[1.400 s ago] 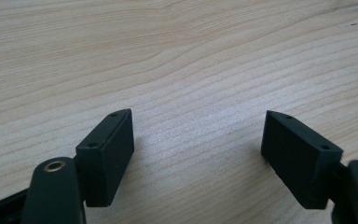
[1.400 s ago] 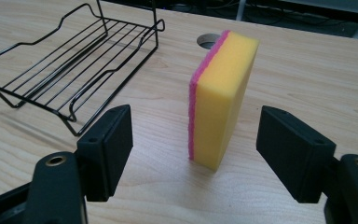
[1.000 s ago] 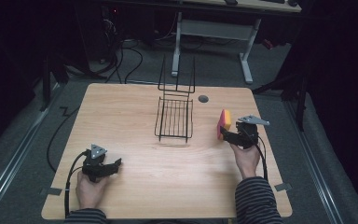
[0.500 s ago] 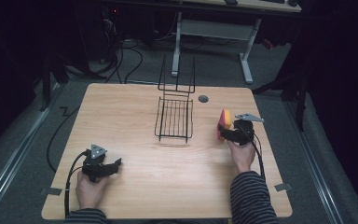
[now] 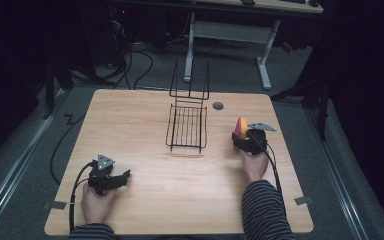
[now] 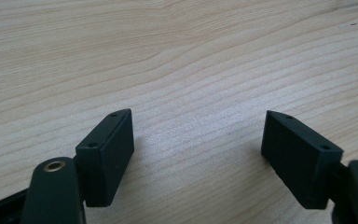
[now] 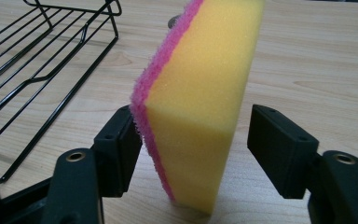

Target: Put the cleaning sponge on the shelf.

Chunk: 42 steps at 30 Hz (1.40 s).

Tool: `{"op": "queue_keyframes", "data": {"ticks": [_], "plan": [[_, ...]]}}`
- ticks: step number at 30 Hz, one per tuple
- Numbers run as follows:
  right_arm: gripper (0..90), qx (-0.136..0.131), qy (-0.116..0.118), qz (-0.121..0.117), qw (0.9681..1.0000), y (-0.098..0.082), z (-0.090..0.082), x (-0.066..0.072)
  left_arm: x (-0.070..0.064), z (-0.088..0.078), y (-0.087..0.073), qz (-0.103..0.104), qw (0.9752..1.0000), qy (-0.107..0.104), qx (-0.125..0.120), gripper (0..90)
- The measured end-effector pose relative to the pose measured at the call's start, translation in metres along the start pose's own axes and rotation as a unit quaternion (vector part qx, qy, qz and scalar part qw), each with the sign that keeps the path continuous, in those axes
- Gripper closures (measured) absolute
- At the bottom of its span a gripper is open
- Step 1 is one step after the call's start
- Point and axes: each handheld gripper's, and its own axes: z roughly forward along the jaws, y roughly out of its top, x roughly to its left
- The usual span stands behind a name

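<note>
Right gripper view: the right gripper point(image 7: 193, 140) has moved forward near the light wooden table's point(image 5: 145, 120) right edge, its open jaws now bracketing the upright yellow-and-pink foam sponge point(image 7: 200, 93) beside the black wire rack point(image 5: 187, 127), suggesting a grasp is imminent, while the left gripper point(image 6: 198, 154) rests open near the front-left corner.

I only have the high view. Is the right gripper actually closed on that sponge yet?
Observer: No. The right gripper has its jaws either side of the sponge; the pink side touches one jaw, with a gap at the other.
Operator: Is the sponge lying flat?
Observer: It stands on edge on the table, yellow foam with a pink scrub layer.
Operator: And the left gripper?
Observer: The left gripper is open, with bare wood between its jaws.
</note>
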Motion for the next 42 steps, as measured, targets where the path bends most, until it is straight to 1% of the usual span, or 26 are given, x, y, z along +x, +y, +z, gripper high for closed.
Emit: {"op": "queue_keyframes", "data": {"ticks": [2,5,9,10,13,17,25,28,30,32,36,37,38,42], "plan": [[39.1,0.002,0.001,0.003,1.0000,-0.001,0.002,-0.001,0.000,0.000,0.000,0.000,1.0000,0.000,0.000,25.8],[41.5,0.002,-0.005,0.007,1.0000,-0.002,0.005,-0.001,0.000,0.000,0.000,0.000,1.0000,0.000,0.000,25.8],[46.3,0.004,-0.010,0.000,0.9999,-0.003,0.006,0.000,0.000,0.000,0.000,0.000,1.0000,0.000,0.000,25.8],[48.7,0.003,-0.014,-0.004,0.9999,-0.004,0.007,0.002,0.000,0.000,0.000,0.000,1.0000,0.000,0.000,25.8],[50.8,-0.001,-0.018,-0.007,0.9998,-0.004,0.007,0.003,0.000,0.000,0.000,0.000,1.0000,0.000,0.000,25.8],[56.5,-0.004,-0.025,-0.017,0.9995,-0.004,0.006,0.004,0.000,0.000,0.000,0.000,1.0000,0.000,0.000,25.8],[60.4,-0.004,-0.031,-0.028,0.9991,-0.003,0.003,0.004,0.000,0.000,0.000,0.000,1.0000,0.000,0.000,25.8],[60.9,-0.010,-0.029,-0.035,0.9989,-0.002,0.001,0.003,0.000,0.000,0.000,-0.001,1.0000,0.000,0.000,25.8],[61.1,-0.010,-0.027,-0.033,0.9991,-0.002,-0.001,0.004,0.000,0.000,0.000,0.000,1.0000,0.000,0.000,25.8],[61.2,-0.012,-0.025,-0.039,0.9989,-0.001,-0.003,0.004,0.000,0.000,0.000,0.000,1.0000,0.000,0.000,25.8],[61.2,-0.018,-0.021,-0.042,0.9987,0.001,-0.008,0.005,0.000,0.000,0.000,-0.001,1.0000,0.000,0.000,25.8],[61.2,-0.022,-0.017,-0.049,0.9984,0.002,-0.011,0.006,0.000,0.000,0.000,0.000,1.0000,0.000,0.000,25.8],[61.2,-0.022,-0.017,-0.049,0.9984,0.002,-0.011,0.006,0.000,0.000,0.000,0.000,1.0000,0.000,0.000,25.8],[61.3,-0.031,-0.001,-0.053,0.9981,0.005,-0.018,0.008,0.000,0.000,0.000,-0.001,1.0000,-0.001,0.000,25.8]]}}
